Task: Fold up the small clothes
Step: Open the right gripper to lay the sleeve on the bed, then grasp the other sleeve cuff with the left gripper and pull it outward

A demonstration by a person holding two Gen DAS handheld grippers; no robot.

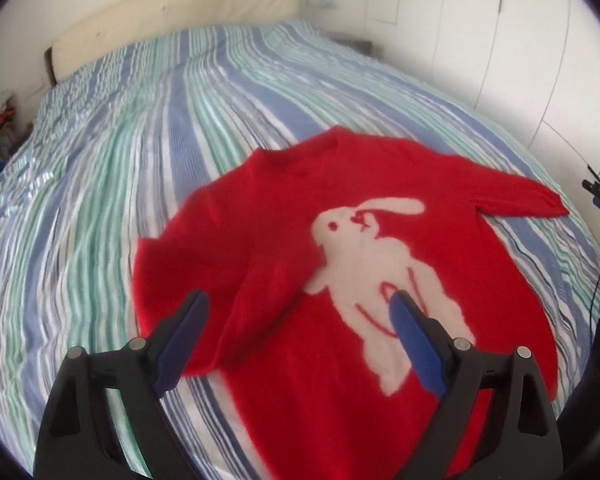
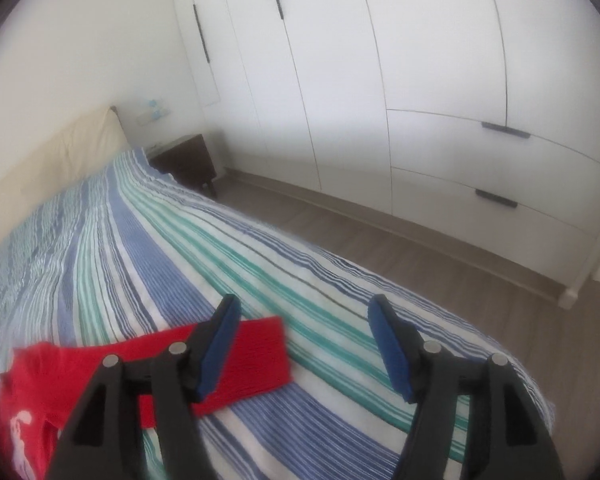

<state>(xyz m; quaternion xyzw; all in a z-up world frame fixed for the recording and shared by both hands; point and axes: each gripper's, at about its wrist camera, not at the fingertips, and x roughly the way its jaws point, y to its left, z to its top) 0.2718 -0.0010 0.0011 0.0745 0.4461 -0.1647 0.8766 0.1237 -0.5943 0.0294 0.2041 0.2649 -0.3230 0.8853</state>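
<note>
A red sweater (image 1: 284,248) is lying on the striped bedspread (image 1: 140,128); the left gripper (image 1: 300,308) and the right gripper (image 2: 304,312) are hovering with fingers apart, nothing blocking them; a nightstand (image 2: 186,160) is standing beside the bed.

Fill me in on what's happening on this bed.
A person is folding a small red sweater with a white rabbit on it, using a handheld gripper in each hand. The sweater lies front up on the striped bedspread. One sleeve is already folded in over the body; the other sleeve still lies stretched out. Both the left gripper and the right gripper are open and hold nothing.
</note>
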